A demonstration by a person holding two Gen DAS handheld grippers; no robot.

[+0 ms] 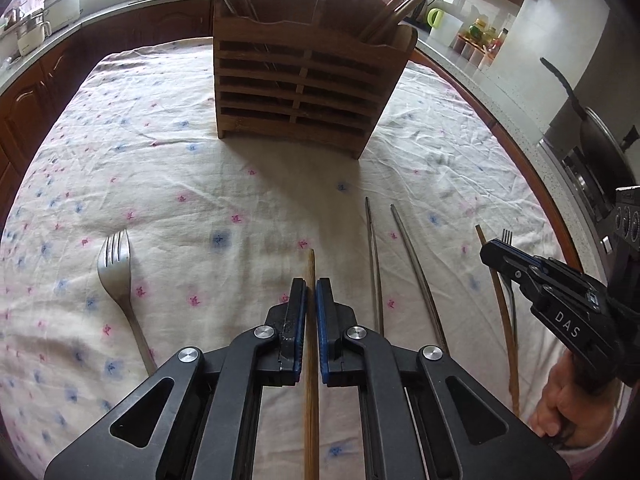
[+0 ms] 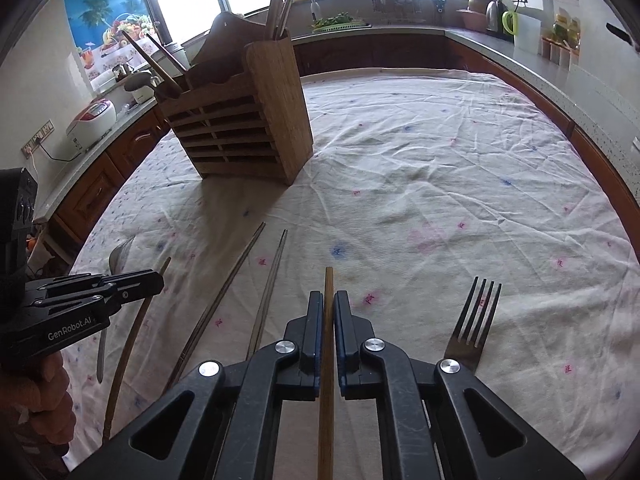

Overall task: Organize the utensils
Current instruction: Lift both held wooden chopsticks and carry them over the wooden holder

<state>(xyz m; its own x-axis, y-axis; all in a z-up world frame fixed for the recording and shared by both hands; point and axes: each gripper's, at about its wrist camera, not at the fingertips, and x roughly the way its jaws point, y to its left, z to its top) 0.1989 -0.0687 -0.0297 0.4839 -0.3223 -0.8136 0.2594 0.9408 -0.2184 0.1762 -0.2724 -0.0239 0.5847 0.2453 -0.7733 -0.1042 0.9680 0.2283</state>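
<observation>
A slatted wooden utensil holder (image 1: 304, 92) stands on the flowered cloth, with chopsticks and a spoon in it; it also shows in the right wrist view (image 2: 240, 132). My left gripper (image 1: 311, 284) is shut on a wooden chopstick (image 1: 311, 360) that lies along the cloth. My right gripper (image 2: 329, 298) is shut on another wooden chopstick (image 2: 327, 380). A metal fork (image 1: 116, 272) lies left of the left gripper. A second fork (image 2: 476, 320) lies right of the right gripper. Two dark metal chopsticks (image 1: 376, 264) lie between the grippers.
The round table (image 2: 440, 160) has a wooden rim and is ringed by kitchen counters. A rice cooker (image 2: 90, 128), pots and jars stand on the counters. A pan (image 1: 592, 120) sits on the stove at the right.
</observation>
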